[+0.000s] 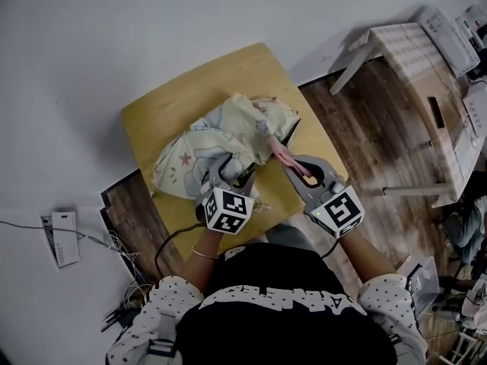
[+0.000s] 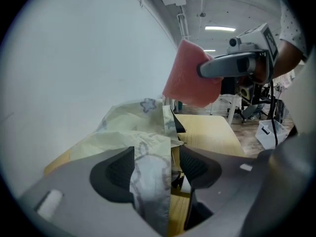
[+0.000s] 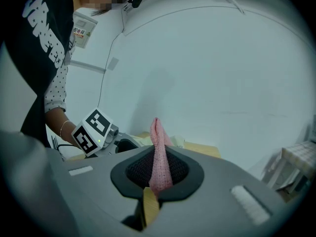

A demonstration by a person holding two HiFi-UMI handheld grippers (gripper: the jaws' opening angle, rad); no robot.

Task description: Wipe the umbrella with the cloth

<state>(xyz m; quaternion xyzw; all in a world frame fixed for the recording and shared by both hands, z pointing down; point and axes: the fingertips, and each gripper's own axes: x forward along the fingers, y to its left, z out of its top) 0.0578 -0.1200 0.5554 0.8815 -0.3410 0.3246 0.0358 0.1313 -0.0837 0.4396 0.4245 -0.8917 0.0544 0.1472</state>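
A folded umbrella (image 1: 221,139) with pale yellow, cartoon-printed fabric lies crumpled on a small wooden table (image 1: 175,101). My left gripper (image 1: 230,169) sits at its near edge, jaws wide apart. In the left gripper view a strip of the umbrella fabric (image 2: 148,181) hangs loosely in the left gripper (image 2: 153,157), with a gap to the right pad. My right gripper (image 1: 293,166) is shut on a pink cloth (image 1: 280,152), held just right of the umbrella. The right gripper view shows the cloth (image 3: 159,147) standing up from the closed right gripper (image 3: 159,167). From the left gripper view the cloth (image 2: 190,80) hangs above the table.
A white bench (image 1: 411,48) stands at the upper right on the wooden floor. A power strip (image 1: 61,238) and cables lie on the floor at the left. The table's back edge is close to a white wall. Bare tabletop (image 2: 207,132) shows to the umbrella's right.
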